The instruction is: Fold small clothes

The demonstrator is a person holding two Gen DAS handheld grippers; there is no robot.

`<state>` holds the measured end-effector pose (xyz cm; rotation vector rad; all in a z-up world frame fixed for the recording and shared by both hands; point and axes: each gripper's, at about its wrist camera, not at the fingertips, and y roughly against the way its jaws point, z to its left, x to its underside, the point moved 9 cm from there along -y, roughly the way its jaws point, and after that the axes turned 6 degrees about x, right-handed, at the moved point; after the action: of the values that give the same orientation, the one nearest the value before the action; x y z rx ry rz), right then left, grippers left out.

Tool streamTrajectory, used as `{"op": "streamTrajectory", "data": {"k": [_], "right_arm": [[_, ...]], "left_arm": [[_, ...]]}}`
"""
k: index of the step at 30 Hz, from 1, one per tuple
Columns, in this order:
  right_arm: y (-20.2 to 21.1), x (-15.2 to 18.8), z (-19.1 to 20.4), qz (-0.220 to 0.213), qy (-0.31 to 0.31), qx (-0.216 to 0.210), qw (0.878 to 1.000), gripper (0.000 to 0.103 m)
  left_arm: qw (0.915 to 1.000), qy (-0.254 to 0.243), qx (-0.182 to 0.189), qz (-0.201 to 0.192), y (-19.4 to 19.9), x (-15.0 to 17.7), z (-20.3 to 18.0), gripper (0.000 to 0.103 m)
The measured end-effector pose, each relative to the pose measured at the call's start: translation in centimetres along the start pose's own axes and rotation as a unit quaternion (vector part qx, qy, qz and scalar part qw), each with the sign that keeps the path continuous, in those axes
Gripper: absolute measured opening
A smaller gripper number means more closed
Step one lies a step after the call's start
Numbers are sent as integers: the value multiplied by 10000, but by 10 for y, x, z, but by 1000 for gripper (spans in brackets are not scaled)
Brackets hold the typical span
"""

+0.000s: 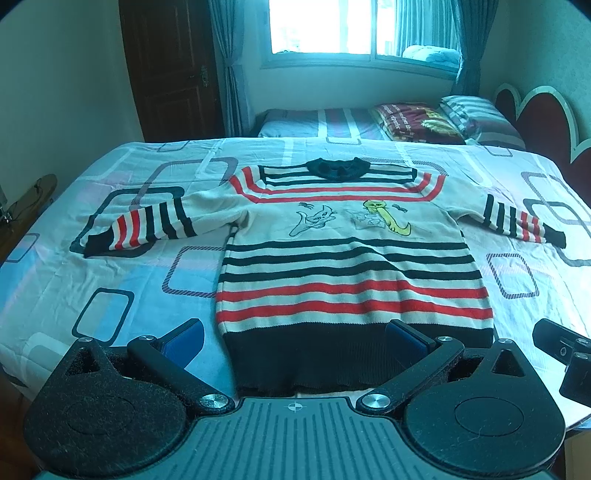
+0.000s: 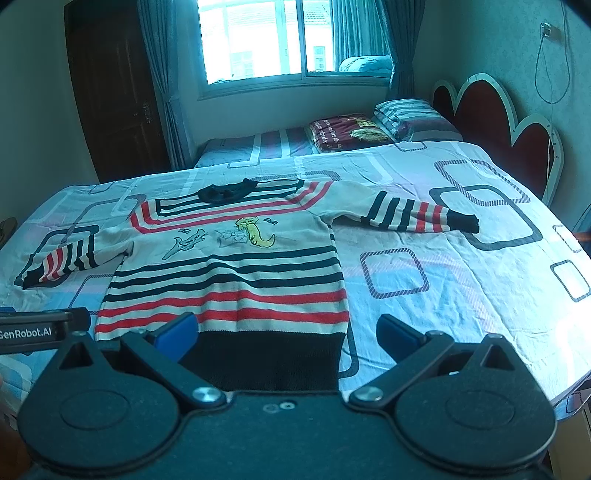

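Observation:
A small striped sweater (image 1: 351,266) lies flat, face up on the bed, both sleeves spread out, black hem nearest me; it also shows in the right wrist view (image 2: 229,280). It is cream with black and red stripes and two cat drawings on the chest. My left gripper (image 1: 295,341) is open, its blue pads straddling the hem's left part, above the cloth. My right gripper (image 2: 286,336) is open over the hem's right corner. The right gripper's body (image 1: 565,354) shows at the right edge of the left wrist view, and the left gripper's body (image 2: 37,330) shows at the left edge of the right wrist view.
The bed sheet (image 1: 122,280) is pale blue with rectangle prints. Folded blankets and pillows (image 1: 436,118) lie at the far end near the red headboard (image 2: 498,122). A window (image 1: 325,29), curtains and a dark door (image 1: 173,70) stand behind.

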<state>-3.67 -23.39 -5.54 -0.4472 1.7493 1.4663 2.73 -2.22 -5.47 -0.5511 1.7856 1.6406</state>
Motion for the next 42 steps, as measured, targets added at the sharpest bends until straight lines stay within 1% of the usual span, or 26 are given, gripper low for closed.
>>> {"op": "streamTrajectory", "data": {"k": [18, 26, 33, 42], "right_arm": [[-27, -11, -10, 70, -35, 47, 10000, 102], [-47, -17, -19, 109, -113, 167, 9997, 102], [-73, -25, -33, 147, -242, 308, 9991, 102], [-124, -41, -70, 240, -466, 719, 9960, 102]], "left_arm": [[9999, 35, -99, 116, -27, -11, -7, 103], [9997, 2, -135, 194, -48, -17, -13, 103], [9996, -50, -145, 243, -75, -29, -22, 103], [9994, -130, -75, 302, -129, -54, -42, 103]]}}
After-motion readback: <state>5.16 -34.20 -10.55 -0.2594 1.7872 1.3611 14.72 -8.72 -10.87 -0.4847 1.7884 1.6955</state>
